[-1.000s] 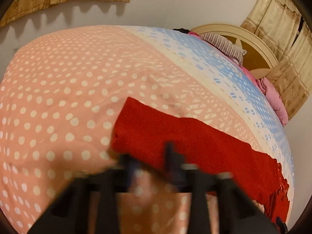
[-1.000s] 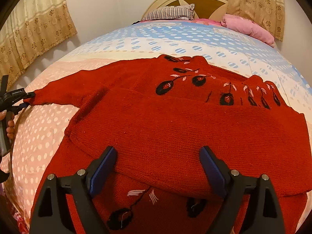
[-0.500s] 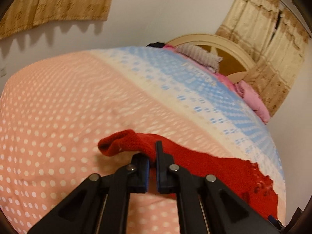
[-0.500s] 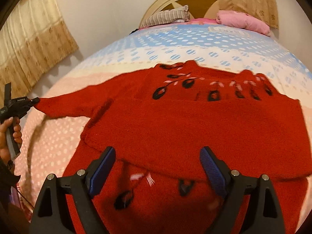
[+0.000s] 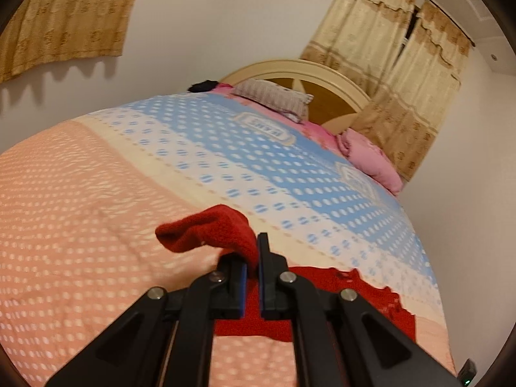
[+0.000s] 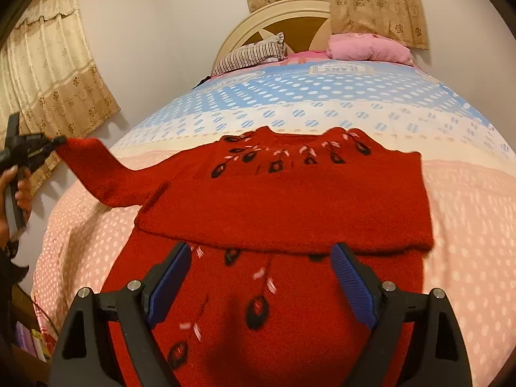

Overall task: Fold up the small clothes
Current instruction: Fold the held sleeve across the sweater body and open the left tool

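Note:
A red knitted sweater (image 6: 290, 200) with black and white leaf patterns lies on the bed, its right sleeve folded across the chest. My left gripper (image 5: 253, 258) is shut on the cuff of the left sleeve (image 5: 209, 229), which hangs lifted above the bedspread. In the right wrist view the same left gripper (image 6: 48, 143) appears at the far left, held by a hand (image 6: 19, 187), with the sleeve (image 6: 93, 167) stretched up from the body. My right gripper (image 6: 261, 277) hovers open over the sweater's lower part, nothing between its blue pads (image 6: 169, 280).
The bedspread (image 5: 80, 193) is pink with white dots near me and blue-dotted further up. A striped pillow (image 6: 251, 54) and a pink quilt (image 6: 367, 48) lie against the headboard (image 6: 290, 16). Curtains (image 6: 54, 74) hang on the walls. Books (image 6: 29, 342) sit low at the left.
My left gripper closed on the sleeve cuff and lifted it off the bed. My right gripper drew back towards the sweater's hem, staying open.

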`<state>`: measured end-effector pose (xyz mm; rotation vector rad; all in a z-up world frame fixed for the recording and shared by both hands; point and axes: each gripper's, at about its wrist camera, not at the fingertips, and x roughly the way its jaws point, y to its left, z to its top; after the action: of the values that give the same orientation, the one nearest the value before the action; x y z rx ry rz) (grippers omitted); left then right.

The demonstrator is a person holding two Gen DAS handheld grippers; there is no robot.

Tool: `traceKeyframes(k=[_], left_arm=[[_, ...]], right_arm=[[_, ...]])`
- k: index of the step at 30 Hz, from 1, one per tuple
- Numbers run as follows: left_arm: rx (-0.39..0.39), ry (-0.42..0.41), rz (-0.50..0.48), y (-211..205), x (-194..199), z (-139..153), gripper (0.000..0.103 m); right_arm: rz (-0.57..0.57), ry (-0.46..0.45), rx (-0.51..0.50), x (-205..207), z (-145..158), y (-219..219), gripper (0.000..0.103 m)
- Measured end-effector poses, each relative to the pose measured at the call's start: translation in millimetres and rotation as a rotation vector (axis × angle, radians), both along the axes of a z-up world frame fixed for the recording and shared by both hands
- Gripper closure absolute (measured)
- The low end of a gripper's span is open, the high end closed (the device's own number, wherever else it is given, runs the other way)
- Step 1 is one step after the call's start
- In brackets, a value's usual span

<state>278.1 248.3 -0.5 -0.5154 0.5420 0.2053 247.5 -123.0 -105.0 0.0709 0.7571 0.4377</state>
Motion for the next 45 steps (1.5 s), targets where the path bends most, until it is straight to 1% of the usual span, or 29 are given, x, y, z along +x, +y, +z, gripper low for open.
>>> traceKeyframes(k=[5,13,17,25,29,34,38,41,43,45], left_arm=[[-0.010,-0.018,-0.057,-34,13,13,0.098],[-0.053,-0.045,-0.130,-85,35,29,0.098],[-0.071,-0.053,-0.160,-112,45,37,0.098],[-0.066,-0.087,-0.228,-167,57,60,0.098],[-0.068,-0.092,-0.270,-200,63,63,0.098],[-0.067,-0.073,-0.338,-248,73,55,0.098],[-0.016,-0.050,-0.378,-291,78,35,0.098],[0.065,0.000,-0.413,-325,82,10,0.098],[0.137,0.064,-0.443,-347,82,-12,0.093],[0.161,0.102,-0.502,-359,79,-25,0.091]], right_arm=[[-0.021,0.003,0.007,-11,-5,-23,0.014],[-0.048,0.003,0.028,-26,-9,-48,0.014],[-0.049,0.001,0.042,-35,-10,-55,0.014],[-0.047,0.000,0.077,-46,-17,-59,0.014],[-0.054,0.007,0.097,-49,-23,-63,0.014],[-0.067,0.006,0.108,-52,-27,-68,0.014],[-0.084,0.014,0.130,-54,-32,-76,0.014],[-0.095,0.026,0.138,-55,-38,-80,0.014],[-0.095,0.032,0.139,-56,-42,-81,0.014],[-0.094,0.026,0.140,-58,-45,-83,0.014]])
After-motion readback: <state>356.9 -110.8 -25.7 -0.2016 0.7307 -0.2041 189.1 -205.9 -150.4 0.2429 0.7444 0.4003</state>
